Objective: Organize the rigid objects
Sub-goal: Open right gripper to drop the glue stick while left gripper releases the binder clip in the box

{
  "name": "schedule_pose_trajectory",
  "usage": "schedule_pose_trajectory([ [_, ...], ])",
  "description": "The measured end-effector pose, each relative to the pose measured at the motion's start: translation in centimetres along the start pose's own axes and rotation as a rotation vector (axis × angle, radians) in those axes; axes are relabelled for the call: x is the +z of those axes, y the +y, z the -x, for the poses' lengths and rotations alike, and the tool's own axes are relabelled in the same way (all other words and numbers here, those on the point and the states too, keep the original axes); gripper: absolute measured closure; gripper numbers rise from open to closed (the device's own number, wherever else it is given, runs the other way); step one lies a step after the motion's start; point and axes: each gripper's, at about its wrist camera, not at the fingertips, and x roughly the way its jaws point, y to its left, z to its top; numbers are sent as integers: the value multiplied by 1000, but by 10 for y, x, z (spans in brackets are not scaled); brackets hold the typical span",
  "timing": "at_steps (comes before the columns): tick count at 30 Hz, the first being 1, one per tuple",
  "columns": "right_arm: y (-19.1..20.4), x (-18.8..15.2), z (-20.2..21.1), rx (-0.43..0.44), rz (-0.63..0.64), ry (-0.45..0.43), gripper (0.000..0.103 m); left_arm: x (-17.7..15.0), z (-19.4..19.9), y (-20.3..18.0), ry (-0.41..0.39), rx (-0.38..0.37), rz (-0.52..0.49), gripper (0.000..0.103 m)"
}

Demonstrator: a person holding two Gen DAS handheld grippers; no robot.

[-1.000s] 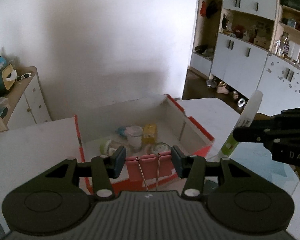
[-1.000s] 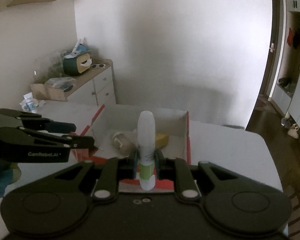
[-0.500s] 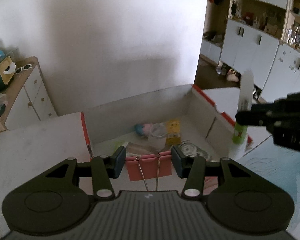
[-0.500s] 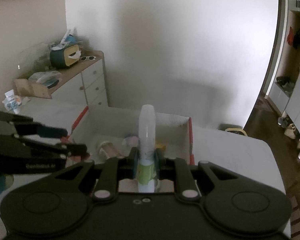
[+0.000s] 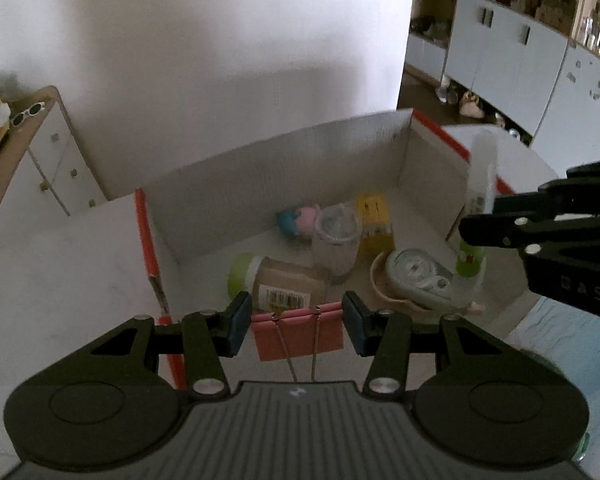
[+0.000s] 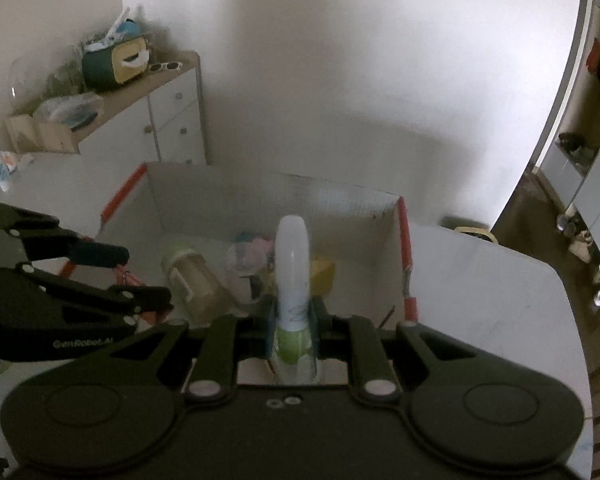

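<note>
So your left gripper (image 5: 296, 326) has its jaws clamped on a pink binder clip (image 5: 298, 334), gripping it by its two ends, wire handles pointing back at the camera, right at the near edge of the red-trimmed cardboard box (image 5: 284, 168) in the lower middle of the left wrist view. Your right gripper (image 6: 293, 326) has its jaws closed on a white spray bottle with a green base (image 6: 293, 280), held upright at the near side of the same box (image 6: 276, 196), in the center of the right wrist frame. In the left view that bottle (image 5: 480, 200) shows at the right edge of the box, a bit blurred. Inside the box you've got a jar with a green lid (image 5: 276, 284) lying on its side, a clear plastic cup (image 5: 337, 242) standing just behind it, a yellow pack (image 5: 374, 218) against the back right, a pink and blue toy (image 5: 298, 218) near the back wall, and a correction tape dispenser (image 5: 418, 276) sitting in a beige bowl-like thing at front right. The box sits on the white counter (image 5: 60, 264).
</note>
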Motion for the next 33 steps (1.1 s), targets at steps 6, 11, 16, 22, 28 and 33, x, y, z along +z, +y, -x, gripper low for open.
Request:
schedule_pose_trajectory([
  [6,-2,3,-24,5,-9,61,87,2,-21,-4,70,9,-27,54],
  [11,-3,3,-42,7,-24,95,87,5,-34,-4,123,12,-30,54],
  [16,-1,3,-51,12,-24,117,87,7,-43,-6,150,5,-51,54],
  [22,-2,1,-61,12,-27,147,83,10,-48,-10,158,4,-61,54],
  [28,-3,-5,-61,36,-28,177,70,6,-49,-14,156,0,-61,54],
  [33,-2,-9,-54,37,-36,174,59,2,-47,-15,155,14,-52,54],
])
